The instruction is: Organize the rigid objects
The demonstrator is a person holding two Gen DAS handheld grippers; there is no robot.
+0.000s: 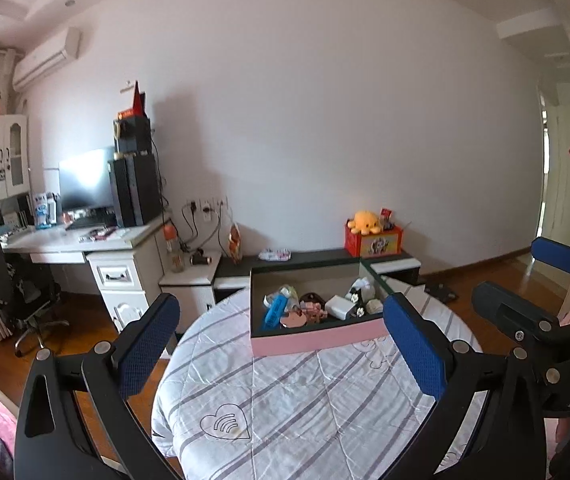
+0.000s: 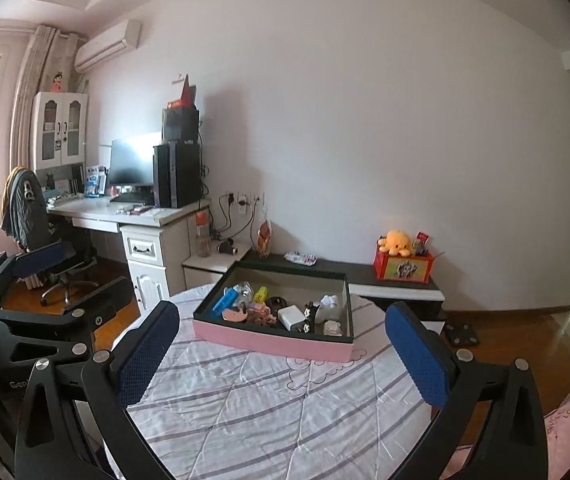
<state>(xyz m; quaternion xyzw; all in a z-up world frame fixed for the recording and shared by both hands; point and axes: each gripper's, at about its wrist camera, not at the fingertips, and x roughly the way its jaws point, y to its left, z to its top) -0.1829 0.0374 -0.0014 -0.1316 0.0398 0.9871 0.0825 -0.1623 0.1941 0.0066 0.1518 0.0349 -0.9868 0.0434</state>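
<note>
Left wrist view: the pink box (image 1: 317, 338) sits on the striped quilt (image 1: 285, 400), and it's already full of small hard stuff, like a blue bar-shaped thing (image 1: 273, 312) and a white charger block (image 1: 339, 306). My guess is everything got dumped in there so it's in 1 place, which looks like the sorting is mostly done. The left gripper (image 1: 281, 344) is spread wide with nothing in it, hanging on the near side of the box and pointing slightly down at it. The right gripper (image 1: 525, 280) pokes in just right of the box.

Right wrist view: same box (image 2: 273, 340), seen more from its right corner. The right gripper (image 2: 285, 348) is released, 2 blue pads (image 2: 417, 356) wide apart and empty, near side of the box. The left gripper (image 2: 57, 280) sits well left of the box, also gaping.
</note>
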